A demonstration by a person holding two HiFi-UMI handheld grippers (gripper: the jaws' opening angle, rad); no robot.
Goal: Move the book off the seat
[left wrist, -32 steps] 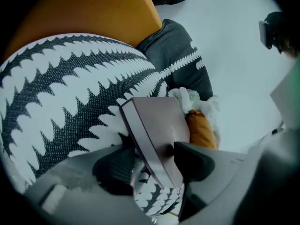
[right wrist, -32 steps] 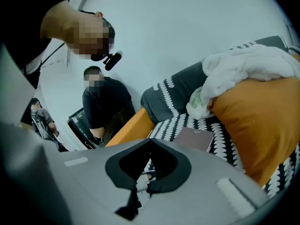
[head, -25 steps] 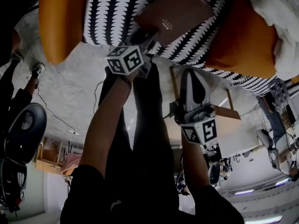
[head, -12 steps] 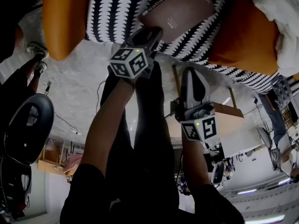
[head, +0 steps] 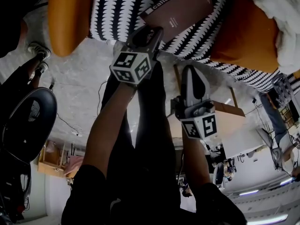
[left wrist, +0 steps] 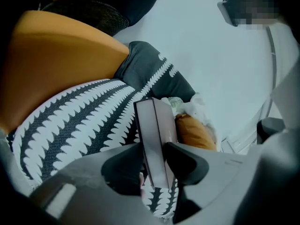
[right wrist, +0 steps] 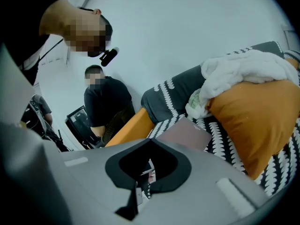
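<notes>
- The left gripper (head: 149, 35) (left wrist: 155, 150) had the brown book (head: 180, 11) (left wrist: 152, 121) by its near edge. Its jaws had just been closing, and they pressed on the two covers with the book standing on edge between them.
- The book hung over the black-and-white patterned seat (head: 117, 13) (left wrist: 79, 121), between the two orange cushions. Its white-lettered spine faced the left one. Whether its far end touched the fabric could not be told.
- The left orange cushion (head: 70, 18) (left wrist: 56, 64) lay at the seat's left end. The right orange cushion (head: 248, 32) (right wrist: 258, 116) lay at the other end, with a white blanket (head: 281, 13) (right wrist: 243, 71) heaped on top of it.
- The right gripper (head: 191, 70) (right wrist: 150, 142) hung short of the seat's front edge, beside the left one and well apart from the book. Its jaws met at the tips and held nothing.
- In the right gripper view the book (right wrist: 185, 134) appeared just past the jaws, on the seat side of them and in front of the blanket.
- A person in dark clothes (right wrist: 105, 104) sat beyond the seat's far end in that same view.
- A black office chair (head: 23, 125) stood on the pale floor (head: 79, 93) to the left of the person holding the grippers.
</notes>
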